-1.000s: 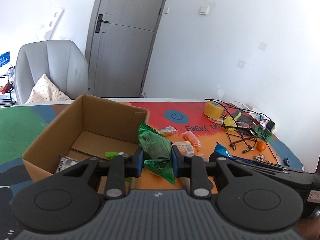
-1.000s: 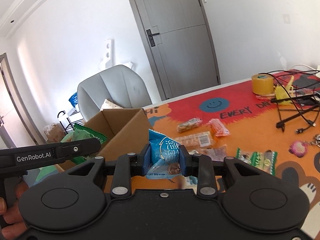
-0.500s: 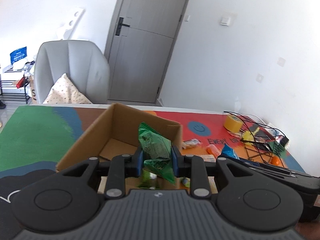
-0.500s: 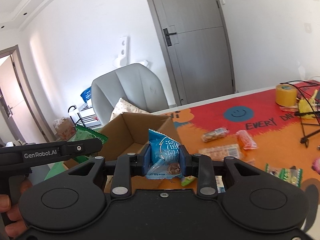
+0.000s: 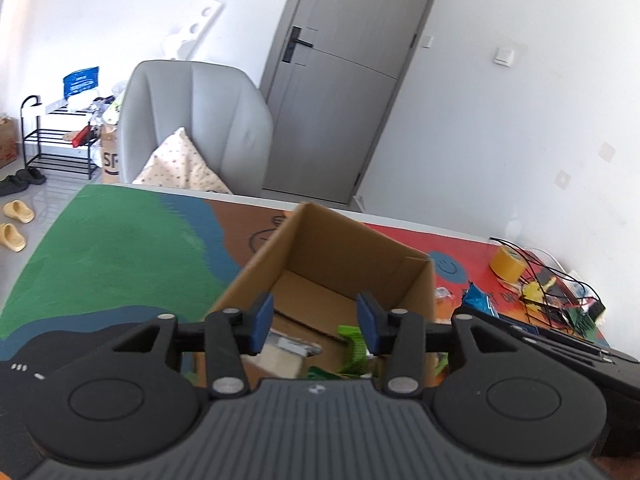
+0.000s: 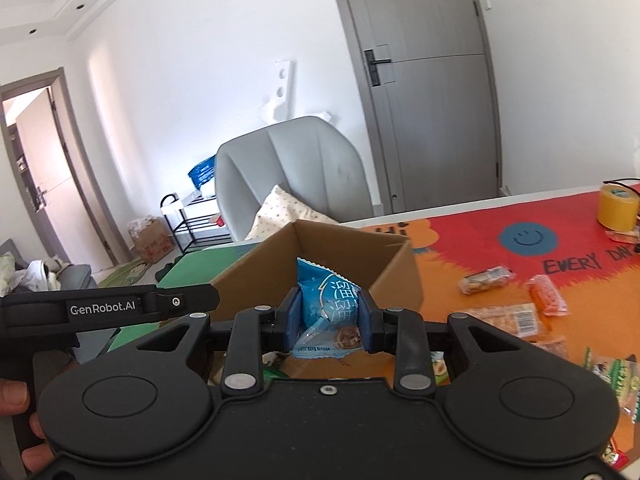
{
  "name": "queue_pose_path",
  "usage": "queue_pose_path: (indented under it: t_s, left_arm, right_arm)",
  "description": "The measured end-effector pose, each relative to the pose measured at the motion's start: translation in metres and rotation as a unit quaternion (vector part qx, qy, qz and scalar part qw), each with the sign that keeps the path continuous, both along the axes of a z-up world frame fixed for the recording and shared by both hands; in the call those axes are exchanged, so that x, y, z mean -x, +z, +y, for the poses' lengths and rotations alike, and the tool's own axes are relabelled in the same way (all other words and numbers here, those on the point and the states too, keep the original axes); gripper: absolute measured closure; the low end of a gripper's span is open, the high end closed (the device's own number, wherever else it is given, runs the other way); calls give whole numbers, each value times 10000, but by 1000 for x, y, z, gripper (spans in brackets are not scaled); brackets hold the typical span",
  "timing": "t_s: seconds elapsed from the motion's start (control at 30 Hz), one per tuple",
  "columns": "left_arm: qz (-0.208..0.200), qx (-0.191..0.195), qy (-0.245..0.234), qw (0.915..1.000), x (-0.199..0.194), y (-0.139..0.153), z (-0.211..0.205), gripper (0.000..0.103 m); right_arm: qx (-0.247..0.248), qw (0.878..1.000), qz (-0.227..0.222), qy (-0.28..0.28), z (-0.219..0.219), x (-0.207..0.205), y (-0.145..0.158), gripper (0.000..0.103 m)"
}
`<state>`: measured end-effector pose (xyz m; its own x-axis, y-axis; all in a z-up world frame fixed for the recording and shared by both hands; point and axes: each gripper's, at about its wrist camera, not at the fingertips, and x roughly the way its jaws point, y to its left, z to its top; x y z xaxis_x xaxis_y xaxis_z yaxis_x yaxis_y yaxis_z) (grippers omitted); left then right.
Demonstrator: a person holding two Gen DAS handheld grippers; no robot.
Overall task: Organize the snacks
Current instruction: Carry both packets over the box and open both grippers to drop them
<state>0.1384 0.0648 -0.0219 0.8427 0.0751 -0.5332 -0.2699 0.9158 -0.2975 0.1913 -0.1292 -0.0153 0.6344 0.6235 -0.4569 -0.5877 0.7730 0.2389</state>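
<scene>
My left gripper (image 5: 316,322) hovers over the open cardboard box (image 5: 352,252), its jaws opening with nothing between the blue pads. The green snack packet (image 5: 352,346) lies blurred in the box below them, beside a pale wrapped snack (image 5: 288,350). My right gripper (image 6: 329,320) is shut on a blue snack packet (image 6: 328,308) and hangs just right of the cardboard box (image 6: 320,252). Several wrapped snacks lie loose on the orange mat, among them a nut bar (image 6: 486,280) and an orange packet (image 6: 546,294).
A yellow tape roll (image 6: 618,208) and a black wire rack (image 5: 556,280) with cables stand at the far right of the table. A grey chair (image 5: 192,120) with a cushion sits behind the table's far edge. The green part of the mat (image 5: 120,248) spreads left of the box.
The left gripper moved over the box, opened and let the green packet drop inside. The right gripper, holding the blue packet throughout, came closer to the box.
</scene>
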Motion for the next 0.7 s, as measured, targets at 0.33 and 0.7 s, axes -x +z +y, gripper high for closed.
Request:
queue_pose_path:
  t_s: [0.33, 0.7]
  left_arm:
    - [-52, 49, 273, 9996, 14, 1, 13, 32]
    - [-29, -81, 59, 9999, 9, -2, -14, 14]
  right_arm:
    - [49, 9998, -20, 185, 18, 7, 3, 53]
    - [-16, 9986, 109, -527, -28, 13, -3, 16]
